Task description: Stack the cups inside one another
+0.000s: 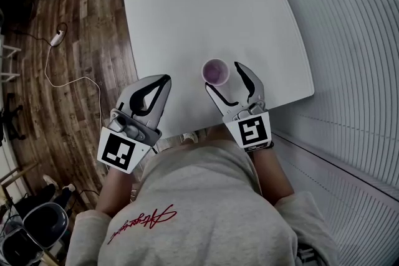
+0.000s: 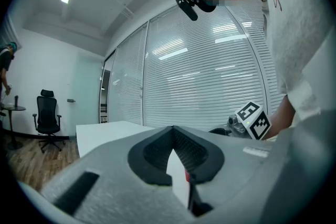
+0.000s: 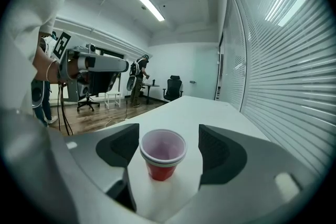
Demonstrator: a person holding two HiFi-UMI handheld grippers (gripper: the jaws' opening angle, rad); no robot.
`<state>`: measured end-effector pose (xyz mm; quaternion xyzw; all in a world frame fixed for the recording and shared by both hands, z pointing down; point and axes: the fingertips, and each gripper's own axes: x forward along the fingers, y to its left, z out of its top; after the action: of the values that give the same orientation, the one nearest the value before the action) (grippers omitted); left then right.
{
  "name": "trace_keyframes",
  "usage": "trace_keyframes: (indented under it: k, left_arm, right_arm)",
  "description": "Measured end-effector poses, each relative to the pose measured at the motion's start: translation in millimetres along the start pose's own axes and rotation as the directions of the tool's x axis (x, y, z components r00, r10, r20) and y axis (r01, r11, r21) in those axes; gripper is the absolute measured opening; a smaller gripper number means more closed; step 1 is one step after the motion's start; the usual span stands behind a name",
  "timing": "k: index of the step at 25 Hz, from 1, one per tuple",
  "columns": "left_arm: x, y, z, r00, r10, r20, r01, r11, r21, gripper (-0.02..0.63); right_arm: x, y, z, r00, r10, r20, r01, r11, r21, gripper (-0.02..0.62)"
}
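- The stack of red plastic cups (image 1: 216, 71) (image 3: 163, 157) with pale insides stands upright on the white tabletop (image 1: 199, 3), close to its near edge. I can see two rims, one nested in the other.
- The right gripper (image 1: 223, 76) (image 3: 168, 128) has its jaws spread wide with the cup stack sitting in the gap out by the tips. In the right gripper view the cups are a bit closer to the left-hand pad, with a clear gap on the other side, and neither pad is squeezing them.
- The left gripper (image 1: 167, 76) (image 2: 173, 131) is off to the side by the table's left edge, well apart from the cups. Its jaws are pressed together at the tips with nothing pinched between them.
- Beyond that edge is a brown wood floor (image 1: 68, 90).
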<state>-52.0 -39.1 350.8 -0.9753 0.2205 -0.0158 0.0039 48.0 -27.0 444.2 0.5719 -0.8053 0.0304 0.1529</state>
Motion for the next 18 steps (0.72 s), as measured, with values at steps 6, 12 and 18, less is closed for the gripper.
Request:
trace_keyframes:
  k: [6,12,18]
  left_arm:
    - [3,-5,1,1.000,-0.016,0.010,0.016,1.000,-0.005,-0.003]
    - [3,-5,3,0.999,-0.027,0.021,0.027,1.000,-0.011,-0.003]
    - [3,-4,5,0.999,-0.031,0.030,0.031,0.999,-0.010,-0.002]
  right_arm:
    - [-8,-4,22,0.997,-0.012,0.074,0.014,1.000,-0.018,0.330]
    - [-12,-2,43,0.992,-0.024,0.123,0.025,1.000,-0.007,0.308]
    - [-15,-4,50,0.990,-0.042,0.138,0.039,0.999,0.028,0.261]
